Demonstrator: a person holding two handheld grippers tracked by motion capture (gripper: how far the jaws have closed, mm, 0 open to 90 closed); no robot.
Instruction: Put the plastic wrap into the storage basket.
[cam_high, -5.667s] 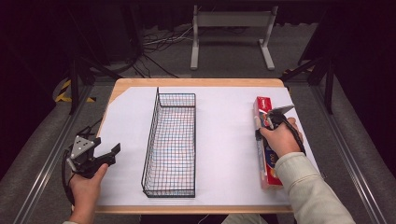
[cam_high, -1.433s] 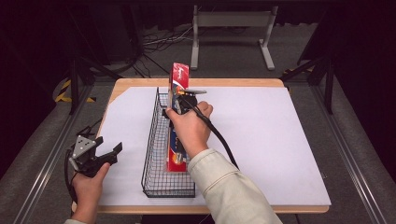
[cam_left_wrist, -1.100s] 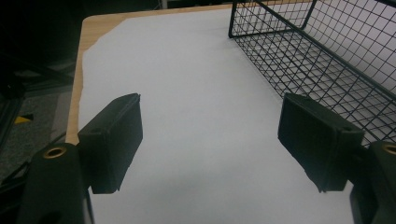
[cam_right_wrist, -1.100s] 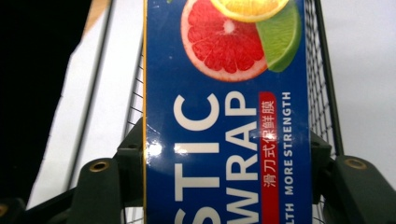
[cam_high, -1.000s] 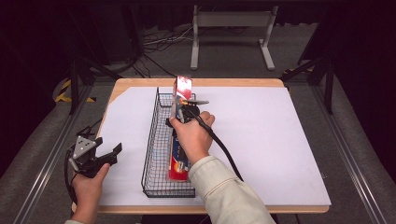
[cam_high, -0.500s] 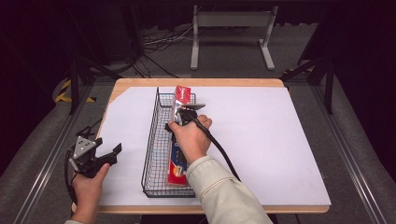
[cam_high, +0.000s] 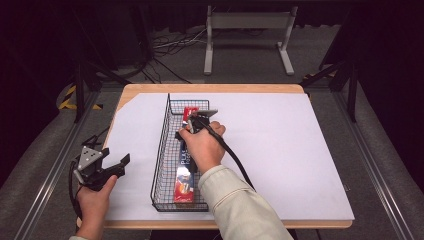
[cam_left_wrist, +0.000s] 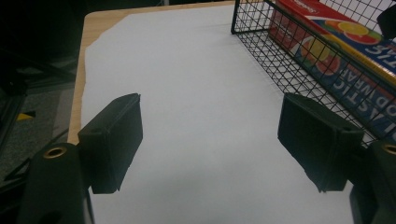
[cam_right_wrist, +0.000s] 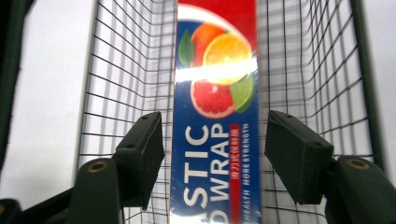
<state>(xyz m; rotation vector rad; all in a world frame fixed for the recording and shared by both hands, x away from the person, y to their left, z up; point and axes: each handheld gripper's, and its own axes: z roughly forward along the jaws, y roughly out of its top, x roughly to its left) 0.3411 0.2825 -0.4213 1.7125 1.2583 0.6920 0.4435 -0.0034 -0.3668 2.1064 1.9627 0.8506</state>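
Now the plastic wrap box (cam_high: 184, 165) lies inside the wire basket (cam_high: 161, 155), long axis running 12 to 6 o'clock along the basket's length in the high view, far end near the basket's 12 o'clock wall.

Right gripper (cam_high: 192, 122) sits over the box's far half, hand (cam_high: 202, 147) just behind it at 6 o'clock. In the right gripper view the jaws stand either side of the box (cam_right_wrist: 215, 140), at 9 and 3 o'clock of it, with a visible gap on both sides; pads not pressing. Reads as let go, box resting on the basket floor.

Left gripper (cam_high: 107, 170) hangs at the table's 8 o'clock edge, well apart from the basket. Jaws spread wide over bare white sheet (cam_left_wrist: 187, 116), nothing between them; basket (cam_left_wrist: 280, 60) and box (cam_left_wrist: 336, 46) at its 2 o'clock.

Judgement: the next move turns on that axis. The right hand is nearer; lifting straight up along the jaws' line should clear the box without dragging it against the mesh.
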